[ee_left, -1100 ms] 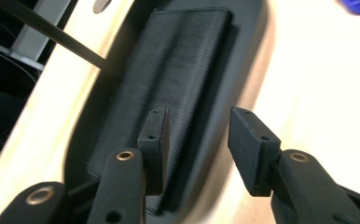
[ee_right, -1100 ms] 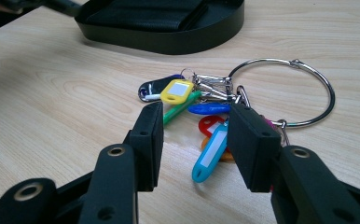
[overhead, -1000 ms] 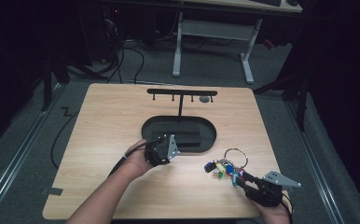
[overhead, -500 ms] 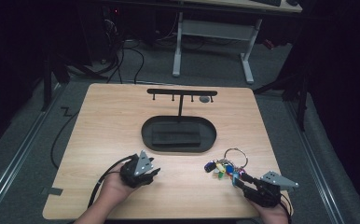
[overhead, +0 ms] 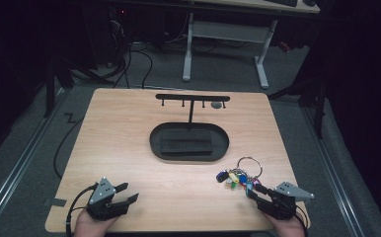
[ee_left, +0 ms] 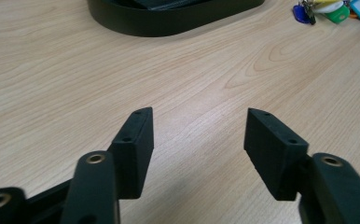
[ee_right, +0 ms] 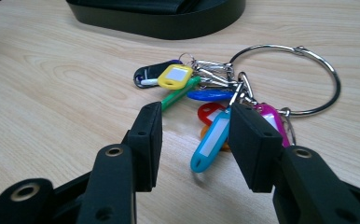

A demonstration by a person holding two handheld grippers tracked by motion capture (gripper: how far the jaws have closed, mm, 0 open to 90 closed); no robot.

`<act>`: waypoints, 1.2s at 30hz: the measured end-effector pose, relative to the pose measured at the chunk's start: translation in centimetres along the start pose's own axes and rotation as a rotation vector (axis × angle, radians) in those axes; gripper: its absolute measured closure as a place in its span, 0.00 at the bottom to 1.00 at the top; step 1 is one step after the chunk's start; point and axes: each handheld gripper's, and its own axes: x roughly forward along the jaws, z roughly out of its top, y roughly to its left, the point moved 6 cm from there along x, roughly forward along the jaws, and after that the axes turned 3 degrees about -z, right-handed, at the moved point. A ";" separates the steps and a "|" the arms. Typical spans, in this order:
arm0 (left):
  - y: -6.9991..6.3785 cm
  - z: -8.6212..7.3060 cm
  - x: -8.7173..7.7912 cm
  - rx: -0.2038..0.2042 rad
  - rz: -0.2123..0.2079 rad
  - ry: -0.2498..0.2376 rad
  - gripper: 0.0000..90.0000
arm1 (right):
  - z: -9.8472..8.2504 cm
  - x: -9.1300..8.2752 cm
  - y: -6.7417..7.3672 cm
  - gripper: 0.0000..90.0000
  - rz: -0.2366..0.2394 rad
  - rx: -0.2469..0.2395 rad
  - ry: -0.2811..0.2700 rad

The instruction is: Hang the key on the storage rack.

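A bunch of keys with coloured tags on a big metal ring (overhead: 239, 174) (ee_right: 201, 88) lies on the wooden table at the front right. My right gripper (overhead: 254, 191) (ee_right: 194, 116) stands open just in front of the bunch. A light-blue tag (ee_right: 210, 139) lies on the table in the gap between its jaws, and the pads do not press on it. My left gripper (overhead: 128, 192) (ee_left: 199, 121) is at the front left edge. Its jaws have just been opening and nothing is between them.
A black oval tray (overhead: 154, 143) (ee_left: 169, 25) holding a flat black block sits mid-table. Behind it stands a black T-shaped rack with small hooks (overhead: 192, 98). The key tags (ee_left: 329, 9) show far off in the left gripper view. Desk legs and cables lie beyond the table.
My left gripper has pulled back from beside the tray to the near left edge of the table, and its jaws now stand wider. The right gripper and the keys have not moved.
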 end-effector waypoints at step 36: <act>-5.6 -1.2 0.5 0.262 -0.168 0.056 0.42 | 9.0 12.1 -2.3 0.71 -0.179 0.021 0.776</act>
